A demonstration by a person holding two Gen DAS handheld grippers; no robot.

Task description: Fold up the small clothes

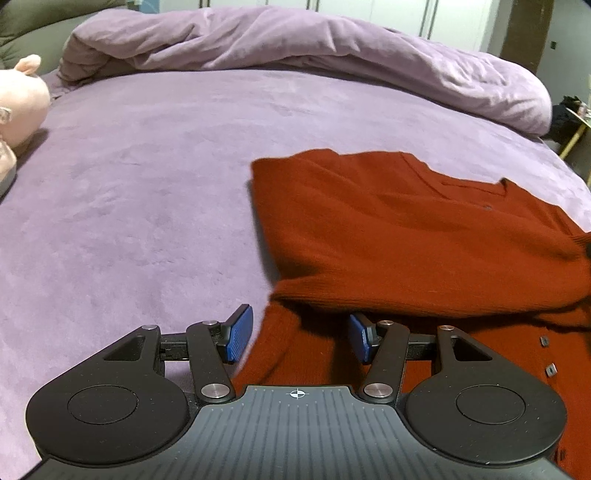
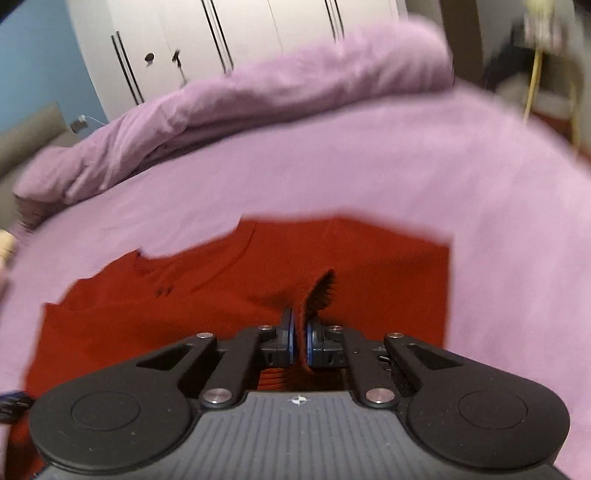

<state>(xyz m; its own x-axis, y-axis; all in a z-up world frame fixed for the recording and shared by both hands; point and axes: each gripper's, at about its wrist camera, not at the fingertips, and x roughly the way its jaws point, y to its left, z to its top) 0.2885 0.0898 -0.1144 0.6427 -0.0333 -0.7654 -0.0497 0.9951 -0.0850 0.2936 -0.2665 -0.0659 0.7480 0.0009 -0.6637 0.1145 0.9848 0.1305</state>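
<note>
Our left gripper (image 1: 301, 334) has its blue-padded fingers (image 1: 240, 332) spread wide, holding nothing, poised low over the near left edge of the red cardigan (image 1: 424, 236). Our right gripper (image 2: 300, 341) has its fingers pressed together on a raised fold of that cardigan (image 2: 229, 295). We see the rust-red knit lying partly folded on the purple bedsheet (image 1: 140, 177), with small square buttons (image 1: 551, 369) near the right. Farther off, a rumpled purple duvet (image 1: 295, 40) crosses the bed, a pink plush toy (image 1: 18, 103) sits far left, and white wardrobe doors (image 2: 236, 33) stand behind.
</note>
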